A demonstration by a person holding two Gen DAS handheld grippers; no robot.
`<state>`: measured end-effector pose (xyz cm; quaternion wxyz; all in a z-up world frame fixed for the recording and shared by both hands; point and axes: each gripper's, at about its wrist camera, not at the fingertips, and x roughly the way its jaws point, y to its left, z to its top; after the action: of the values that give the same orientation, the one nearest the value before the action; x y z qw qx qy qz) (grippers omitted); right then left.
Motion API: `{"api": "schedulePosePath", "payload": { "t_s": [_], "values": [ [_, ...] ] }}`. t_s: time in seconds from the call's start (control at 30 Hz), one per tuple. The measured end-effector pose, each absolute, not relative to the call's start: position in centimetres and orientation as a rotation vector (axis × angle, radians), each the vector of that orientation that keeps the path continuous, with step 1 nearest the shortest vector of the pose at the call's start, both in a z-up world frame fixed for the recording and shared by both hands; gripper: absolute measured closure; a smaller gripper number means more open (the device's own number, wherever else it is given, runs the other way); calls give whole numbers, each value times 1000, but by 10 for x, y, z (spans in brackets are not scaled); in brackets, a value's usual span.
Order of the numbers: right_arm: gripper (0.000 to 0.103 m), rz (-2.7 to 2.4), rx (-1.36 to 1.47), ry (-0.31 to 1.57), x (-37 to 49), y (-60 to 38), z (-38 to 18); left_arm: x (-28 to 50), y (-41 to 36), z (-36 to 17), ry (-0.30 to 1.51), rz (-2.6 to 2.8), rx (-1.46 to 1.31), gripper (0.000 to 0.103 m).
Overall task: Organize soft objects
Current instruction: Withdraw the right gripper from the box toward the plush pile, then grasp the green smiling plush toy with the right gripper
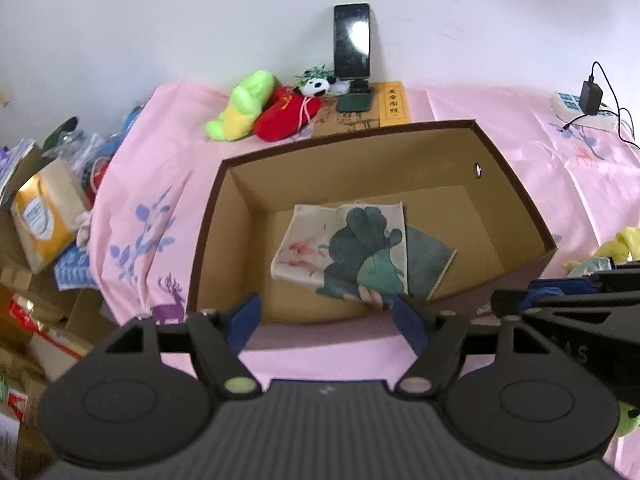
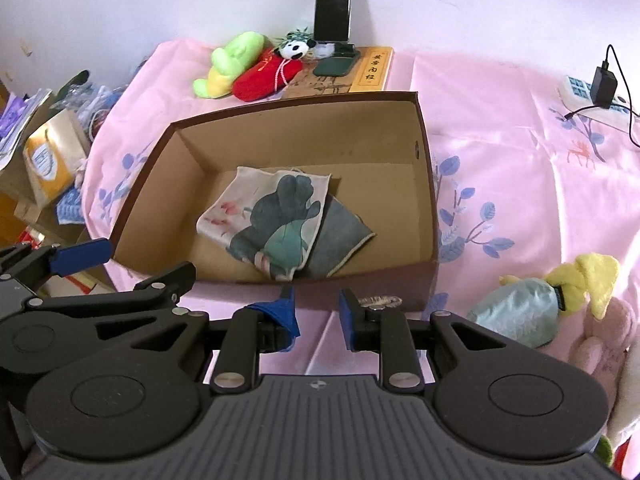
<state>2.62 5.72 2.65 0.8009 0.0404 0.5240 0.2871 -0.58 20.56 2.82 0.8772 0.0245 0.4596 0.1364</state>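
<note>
Over the box (image 1: 516,200) I hold both grippers empty, left gripper (image 1: 326,320) spread wide and right gripper (image 2: 318,312) with a small gap between its pads, while the folded cloth (image 1: 344,252) lies flat inside. That piece looks stowed, so next I would judge a reach to the plush toys (image 2: 560,296) at right. Pink sheet (image 2: 500,152) covers the table, clutter at left, white wall behind.

Plain white wall (image 1: 200,20) at back, evenly lit w/ soft daylight. Worktop (image 2: 500,152) covered w/ pink cloth, blue leaf & deer print. Off its left edge, cluttered pile of cardboard boxes (image 1: 44,216) & bags lower down.
</note>
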Motion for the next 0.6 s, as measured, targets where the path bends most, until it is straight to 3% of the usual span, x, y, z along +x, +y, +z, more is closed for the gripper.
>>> {"api": "schedulePosePath", "payload": {
  "t_s": [0.2, 0.6],
  "values": [
    [97, 655, 94, 1136, 17, 37, 22, -23, 184, 26, 973, 348, 40, 19],
    [97, 699, 108, 1131, -1, -8, 12, -46, 137, 18, 982, 392, 16, 19]
  ]
}}
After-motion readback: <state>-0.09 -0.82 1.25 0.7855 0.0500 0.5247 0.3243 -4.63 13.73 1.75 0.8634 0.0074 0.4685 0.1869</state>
